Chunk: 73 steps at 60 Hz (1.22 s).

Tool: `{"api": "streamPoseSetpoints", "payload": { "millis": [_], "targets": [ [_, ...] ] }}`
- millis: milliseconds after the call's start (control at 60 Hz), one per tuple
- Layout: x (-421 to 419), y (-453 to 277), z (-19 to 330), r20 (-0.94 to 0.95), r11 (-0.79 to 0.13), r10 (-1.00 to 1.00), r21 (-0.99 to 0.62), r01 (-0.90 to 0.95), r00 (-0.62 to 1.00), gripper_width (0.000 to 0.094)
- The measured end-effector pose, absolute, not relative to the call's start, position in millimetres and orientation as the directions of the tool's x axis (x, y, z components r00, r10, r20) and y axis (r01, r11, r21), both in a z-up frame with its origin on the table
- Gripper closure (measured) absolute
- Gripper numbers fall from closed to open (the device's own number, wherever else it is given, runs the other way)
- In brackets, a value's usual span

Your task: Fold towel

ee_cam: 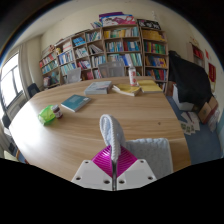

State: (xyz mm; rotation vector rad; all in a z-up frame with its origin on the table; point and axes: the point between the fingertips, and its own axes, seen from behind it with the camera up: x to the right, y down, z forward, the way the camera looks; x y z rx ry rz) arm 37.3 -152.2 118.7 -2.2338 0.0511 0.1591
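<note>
A pale grey towel (150, 150) lies on the wooden table (90, 125) just ahead of and to the right of my fingers. My gripper (113, 157) is shut on a fold of the towel, which stands up as a narrow grey strip (109, 130) from between the magenta pads (103, 160). The rest of the towel spreads flat to the right of the fingers, near the table's front edge.
A green object (47, 115) and a blue book (74, 102) lie at the left of the table. Books (127, 90) and a bottle (131, 76) stand at the far side. Bookshelves (105, 48) line the back wall. A dark chair (187, 80) stands at the right.
</note>
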Motion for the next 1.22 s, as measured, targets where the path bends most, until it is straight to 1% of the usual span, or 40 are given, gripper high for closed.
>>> {"api": "streamPoseSetpoints", "payload": {
  "millis": [67,167,200,317,417,450,483,533,550,617,633,650,683,717,850,983,1100,1217],
  "targets": [
    [86,-157,111,-0.136,-0.632,-0.049,-0.763,-0.136,0.99,0.0905],
    [146,-172,64,-0.056,-0.725,-0.131,-0.675,-0.134,0.99,0.0898],
    [157,-172,46,-0.054,-0.736,-0.145,-0.661,-0.144,0.988,0.0897],
    [181,-175,13,-0.027,-0.772,-0.166,-0.618,-0.147,0.986,0.0894],
    [189,-174,4,0.008,-0.761,-0.155,-0.639,-0.114,0.988,0.0874],
    [188,-174,8,0.014,-0.767,-0.16,-0.631,-0.115,0.987,0.0841],
    [190,-176,6,0.026,-0.776,-0.159,-0.621,-0.108,0.987,0.0773],
    [195,-180,12,0.056,-0.789,-0.164,-0.607,-0.097,0.985,0.0631],
    [198,-181,15,0.072,-0.792,-0.166,-0.604,-0.089,0.983,0.0566],
    [206,-186,35,0.15,-0.795,-0.172,-0.605,-0.047,0.974,0.0234],
    [208,-187,40,0.167,-0.792,-0.172,-0.61,-0.035,0.971,0.0173],
    [210,-187,46,0.18,-0.788,-0.172,-0.615,-0.025,0.968,0.0123],
    [212,-190,56,0.2,-0.782,-0.176,-0.624,-0.013,0.964,0.0079],
    [213,-195,67,0.21,-0.777,-0.188,-0.629,-0.015,0.96,0.0097],
    [200,-223,116,0.177,-0.74,-0.253,-0.669,-0.072,0.951,0.0094],
    [159,-268,154,0.128,-0.707,-0.257,-0.701,-0.096,0.958,0.009],
    [104,-308,171,0.034,-0.7,-0.223,-0.701,-0.136,0.974,0.0094],
    [70,-347,169,-0.021,-0.718,-0.218,-0.673,-0.175,0.976,0.0094]
  ]
}}
